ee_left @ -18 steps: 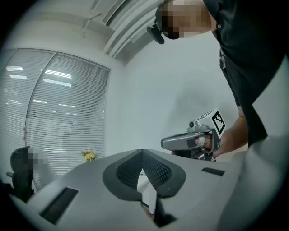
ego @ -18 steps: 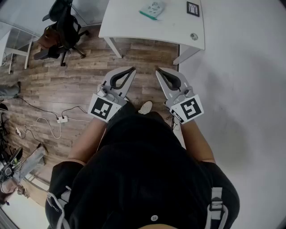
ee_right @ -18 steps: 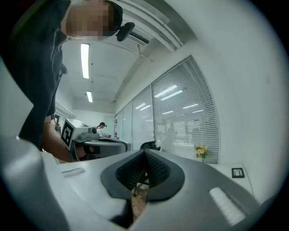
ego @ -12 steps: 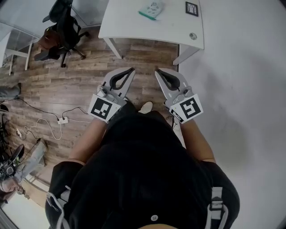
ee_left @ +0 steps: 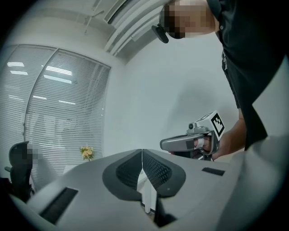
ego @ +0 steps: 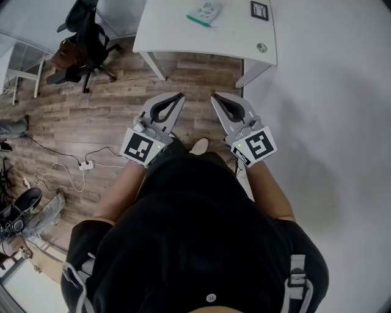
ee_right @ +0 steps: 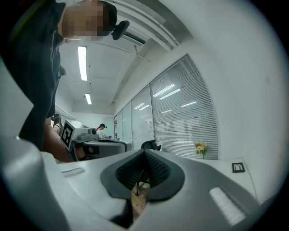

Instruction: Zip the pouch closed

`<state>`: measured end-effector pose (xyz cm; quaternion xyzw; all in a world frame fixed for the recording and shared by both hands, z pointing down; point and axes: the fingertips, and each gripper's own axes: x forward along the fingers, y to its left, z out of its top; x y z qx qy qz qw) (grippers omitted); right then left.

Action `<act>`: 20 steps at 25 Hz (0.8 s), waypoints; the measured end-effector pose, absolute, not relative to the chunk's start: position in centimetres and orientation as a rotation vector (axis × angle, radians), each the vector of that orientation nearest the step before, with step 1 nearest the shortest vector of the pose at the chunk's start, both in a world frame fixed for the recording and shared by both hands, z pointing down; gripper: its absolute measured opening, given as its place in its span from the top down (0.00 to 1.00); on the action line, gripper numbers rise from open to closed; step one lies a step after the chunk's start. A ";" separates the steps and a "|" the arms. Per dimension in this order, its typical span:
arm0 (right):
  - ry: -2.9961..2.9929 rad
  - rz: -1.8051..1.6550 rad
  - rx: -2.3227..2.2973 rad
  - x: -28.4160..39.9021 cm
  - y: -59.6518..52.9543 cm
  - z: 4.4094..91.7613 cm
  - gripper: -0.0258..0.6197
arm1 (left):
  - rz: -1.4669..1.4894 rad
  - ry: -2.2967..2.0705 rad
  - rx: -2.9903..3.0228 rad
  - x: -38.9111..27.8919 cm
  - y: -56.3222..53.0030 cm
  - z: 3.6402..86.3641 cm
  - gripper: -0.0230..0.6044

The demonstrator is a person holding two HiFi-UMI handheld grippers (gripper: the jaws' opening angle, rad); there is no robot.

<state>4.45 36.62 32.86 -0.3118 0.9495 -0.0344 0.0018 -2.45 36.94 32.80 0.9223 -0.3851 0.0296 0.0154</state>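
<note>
Head view: the left gripper [ego: 181, 95] and right gripper [ego: 214, 96] are held level, side by side, over a wood floor [ego: 91, 116], w/ tips near each other but apart. The pouch [ego: 206, 12] is seen lying on the white table [ego: 183, 36] ahead, near its far edge, well apart from both grippers. A small framed card [ego: 259, 10] and a round disc [ego: 261, 47] are also seen on the table; an office chair [ego: 88, 40] stands at left.

Left gripper view: jaws are pressed together, nothing btwn them. The right gripper is seen beyond, held in a hand [ee_left: 207, 145]. Flowers [ee_left: 86, 153] are seen in front of window blinds [ee_left: 58, 113].

Right gripper view: jaws are closed tight, nothing gripped. The flowers, blinds and framed card are seen at right, w/ the left gripper at left.
</note>
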 end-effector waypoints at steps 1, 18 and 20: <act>2.979 -0.108 -0.983 4.5 36.6 33.0 0.94 | 0.092 -1.197 2.871 -2.4 36.9 32.8 0.95; 2.993 -0.126 -0.994 4.0 35.4 33.5 0.57 | 0.086 -1.168 2.872 -3.2 35.9 33.2 0.54; 2.997 -0.126 -0.994 3.9 35.2 33.6 0.53 | 0.095 -1.160 2.868 -3.2 35.6 33.4 0.50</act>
